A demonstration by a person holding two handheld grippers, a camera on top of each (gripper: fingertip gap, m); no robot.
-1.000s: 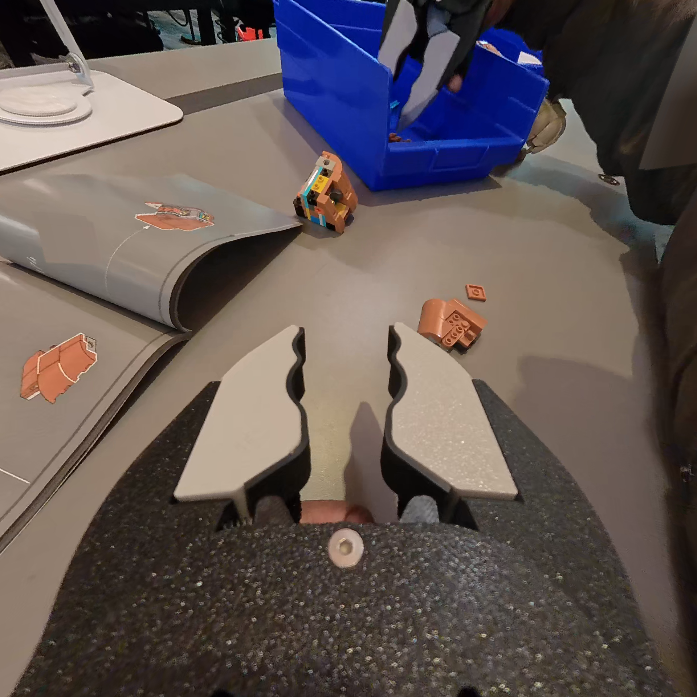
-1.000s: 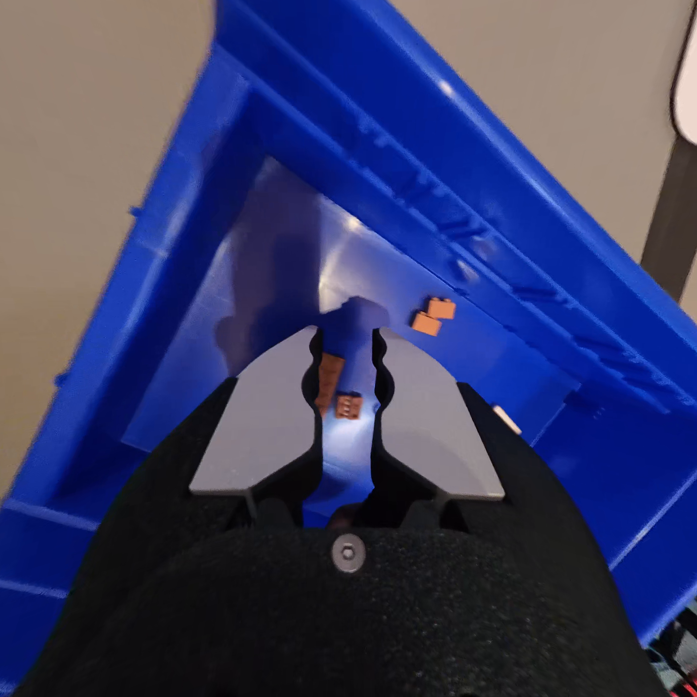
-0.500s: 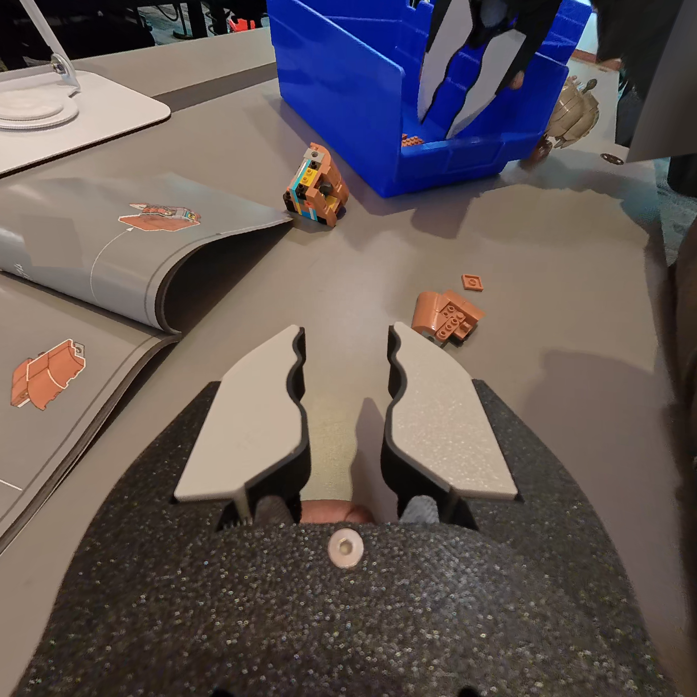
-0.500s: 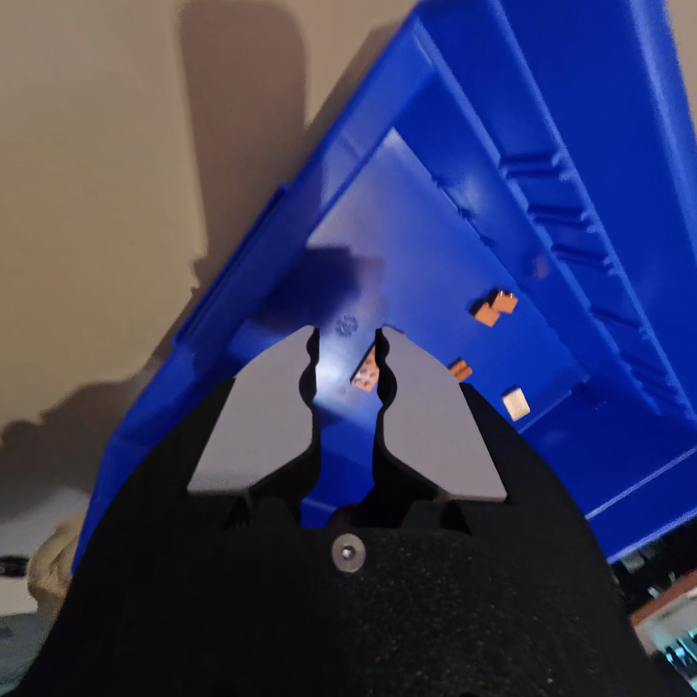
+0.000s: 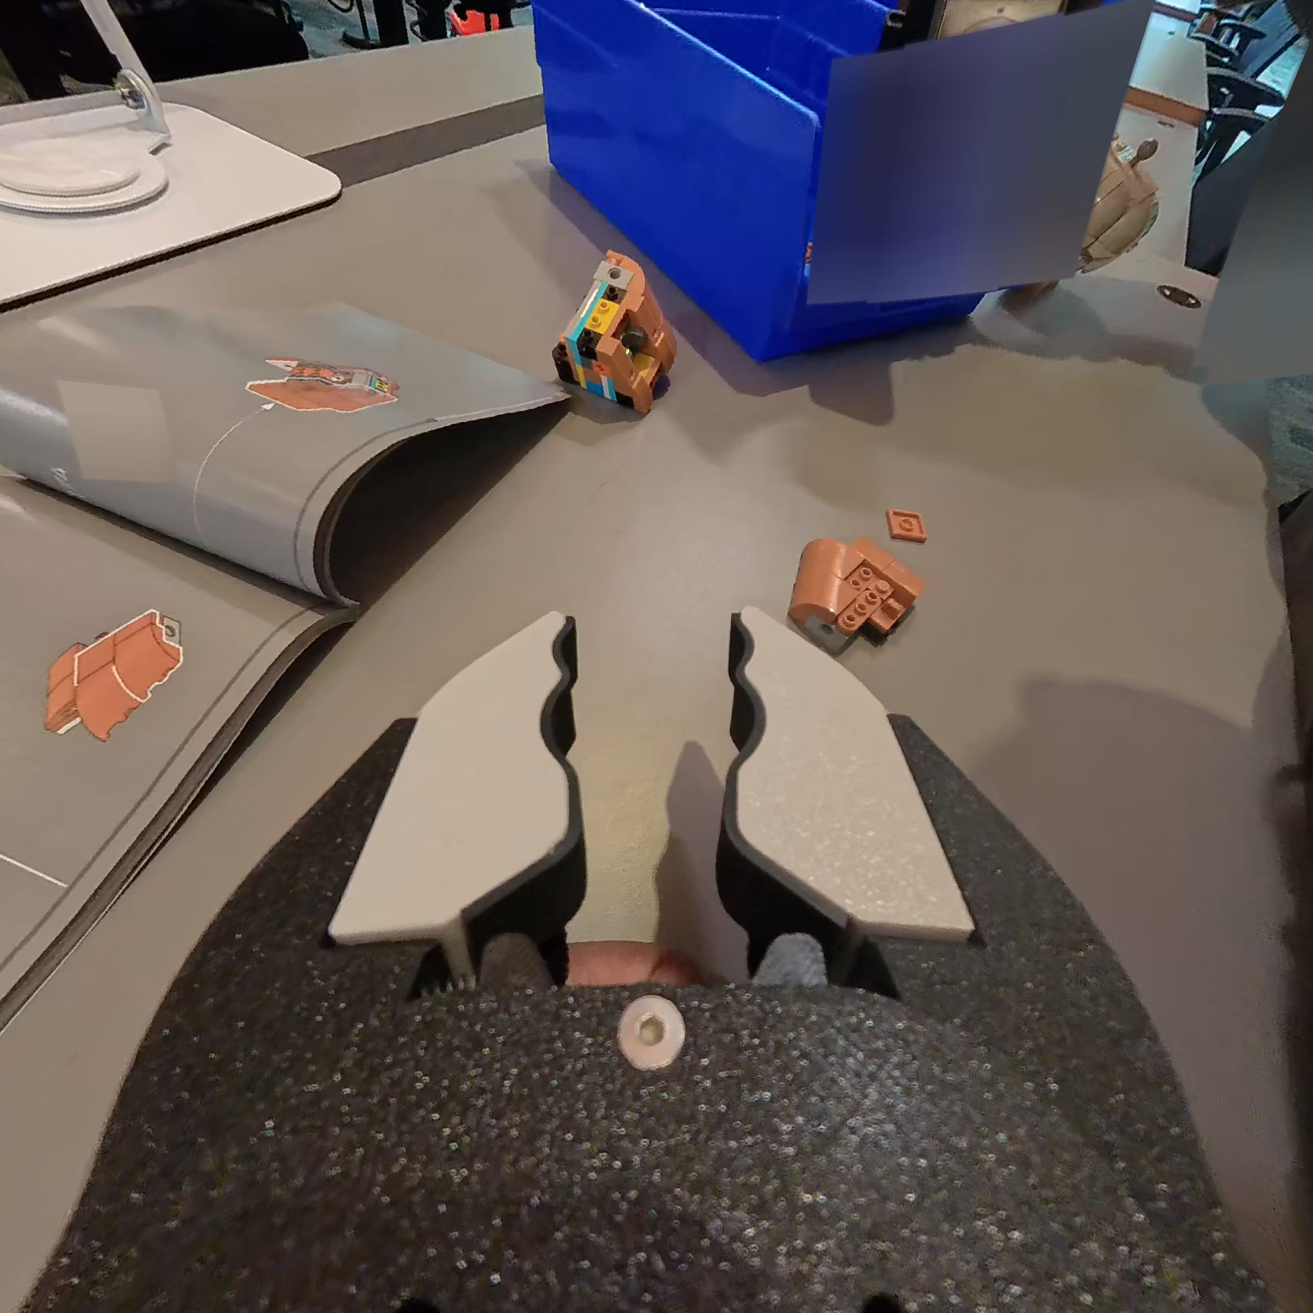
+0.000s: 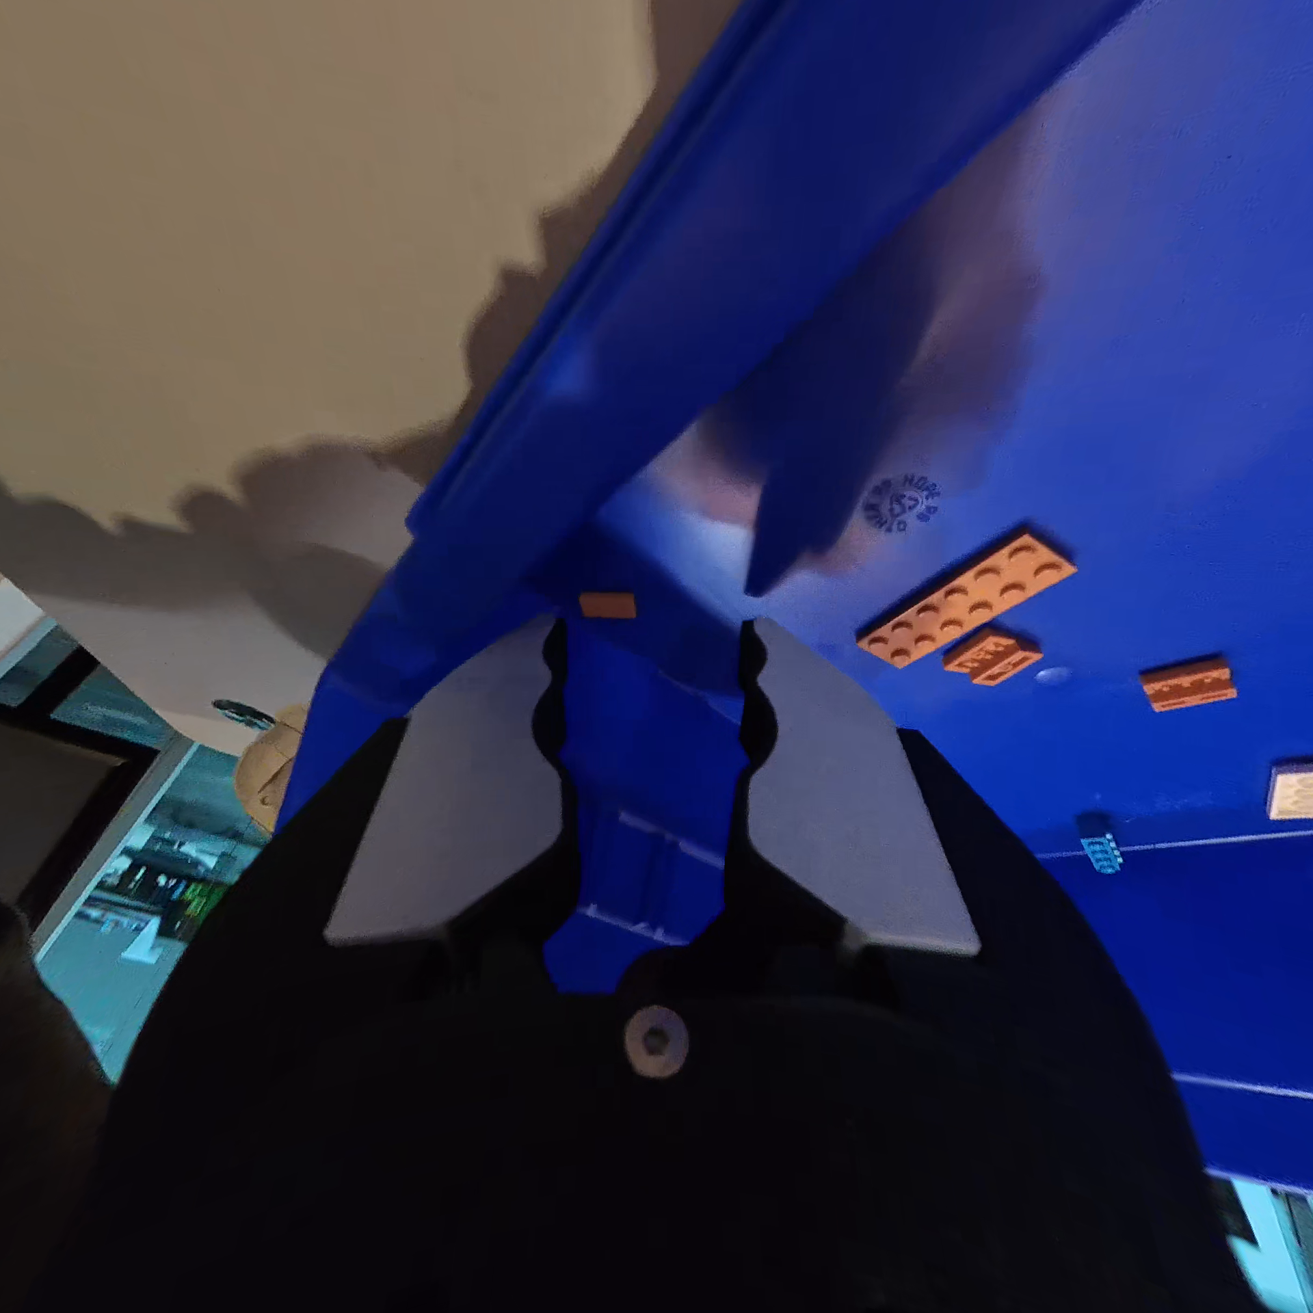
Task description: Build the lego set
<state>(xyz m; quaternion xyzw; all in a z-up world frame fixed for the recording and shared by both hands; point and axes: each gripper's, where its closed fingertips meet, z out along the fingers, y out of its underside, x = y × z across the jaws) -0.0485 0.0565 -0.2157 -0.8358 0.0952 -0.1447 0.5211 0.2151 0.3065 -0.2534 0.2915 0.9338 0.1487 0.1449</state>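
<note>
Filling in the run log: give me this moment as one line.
left gripper: open, empty, above table | right gripper: open, empty, inside blue bin | orange plate: loose in bin | brown sub-assembly: on table

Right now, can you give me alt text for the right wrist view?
The open, empty right hand-held gripper points into a blue plastic bin near its wall. A long orange studded plate and smaller orange bricks lie on the bin floor to the right; beige table shows upper left.
</note>
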